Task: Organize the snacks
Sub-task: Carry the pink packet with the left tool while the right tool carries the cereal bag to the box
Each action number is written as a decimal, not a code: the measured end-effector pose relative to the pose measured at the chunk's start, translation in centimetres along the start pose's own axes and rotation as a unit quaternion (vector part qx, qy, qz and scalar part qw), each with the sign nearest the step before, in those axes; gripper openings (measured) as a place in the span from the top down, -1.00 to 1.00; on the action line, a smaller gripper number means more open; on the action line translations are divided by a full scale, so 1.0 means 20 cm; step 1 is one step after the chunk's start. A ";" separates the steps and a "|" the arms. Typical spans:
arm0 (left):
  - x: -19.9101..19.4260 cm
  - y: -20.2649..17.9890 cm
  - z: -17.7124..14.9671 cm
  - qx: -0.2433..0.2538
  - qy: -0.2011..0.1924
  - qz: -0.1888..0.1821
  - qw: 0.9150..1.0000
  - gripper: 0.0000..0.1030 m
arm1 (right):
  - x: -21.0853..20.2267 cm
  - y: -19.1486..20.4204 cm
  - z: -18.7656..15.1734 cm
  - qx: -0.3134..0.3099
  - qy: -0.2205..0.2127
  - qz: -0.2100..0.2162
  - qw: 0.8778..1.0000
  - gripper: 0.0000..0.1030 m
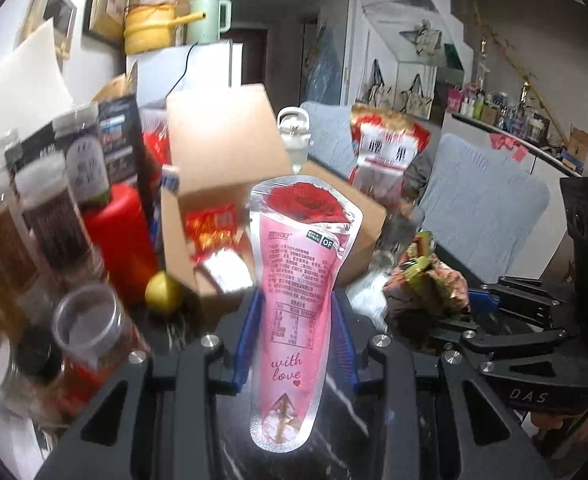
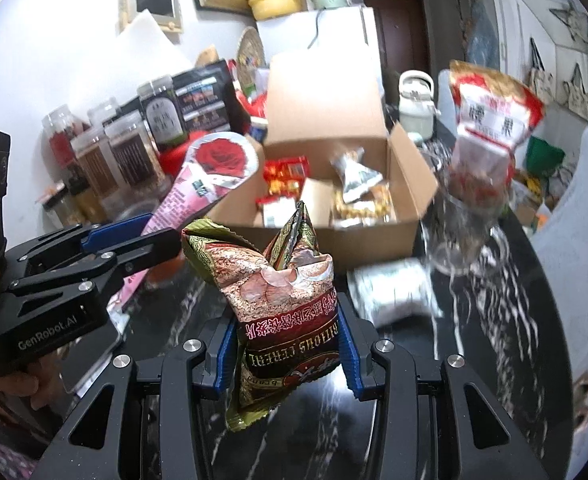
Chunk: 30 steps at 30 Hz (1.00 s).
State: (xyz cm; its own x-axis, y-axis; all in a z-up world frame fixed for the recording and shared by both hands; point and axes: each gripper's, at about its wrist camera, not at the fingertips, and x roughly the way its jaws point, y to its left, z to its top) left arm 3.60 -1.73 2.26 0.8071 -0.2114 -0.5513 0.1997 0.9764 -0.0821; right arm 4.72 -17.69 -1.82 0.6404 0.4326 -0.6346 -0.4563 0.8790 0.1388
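Observation:
My left gripper [image 1: 296, 304] is shut on a pink rose-printed pouch [image 1: 298, 276] marked "with love", held upright above the dark marble table. My right gripper [image 2: 287, 328] is shut on a crumpled brown-and-green cereal packet [image 2: 277, 280]. An open cardboard box [image 2: 374, 216] holding several snack packets stands just beyond both grippers; in the left wrist view the box [image 1: 229, 152] is behind the pouch. The left gripper with the pouch [image 2: 197, 188] shows at the left of the right wrist view. The right gripper with the packet [image 1: 430, 280] shows at the right of the left wrist view.
Several tall clear jars [image 1: 53, 216] and a red container [image 1: 121, 236] stand left of the box. A white packet [image 2: 394, 292] lies on the table right of the box, beside a glass [image 2: 470, 224] and a red-and-white snack bag [image 2: 490, 120]. A small yellow ball [image 1: 161, 292] sits by the box.

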 end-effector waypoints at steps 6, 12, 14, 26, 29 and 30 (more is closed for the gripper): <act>0.04 0.00 0.13 0.000 -0.027 -0.014 1.000 0.32 | -0.01 -0.02 0.14 -0.016 -0.023 0.000 1.000 0.18; 0.12 0.03 0.25 -0.004 -0.043 -0.019 0.999 0.32 | 0.03 -0.07 0.29 -0.020 -0.037 0.002 0.999 0.18; 0.15 0.06 0.29 -0.011 -0.049 -0.022 0.999 0.32 | 0.05 -0.09 0.34 -0.024 -0.041 0.001 0.999 0.18; 0.38 0.24 0.53 -0.038 -0.078 0.001 0.996 0.32 | 0.26 -0.19 0.65 -0.036 -0.058 -0.001 0.998 0.18; 0.44 0.28 0.57 -0.043 -0.081 0.009 0.996 0.32 | 0.33 -0.21 0.72 -0.035 -0.061 0.001 0.998 0.18; 0.46 0.30 0.58 -0.044 -0.080 0.012 0.996 0.32 | 0.36 -0.22 0.74 -0.035 -0.062 0.002 0.997 0.18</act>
State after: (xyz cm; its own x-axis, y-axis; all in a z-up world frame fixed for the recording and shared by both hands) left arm 18.65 1.59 6.31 0.8907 -0.1859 -0.4148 0.1359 0.9797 -0.1472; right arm 20.56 -15.46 4.27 0.7079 0.4612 -0.5350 -0.4976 0.8632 0.0856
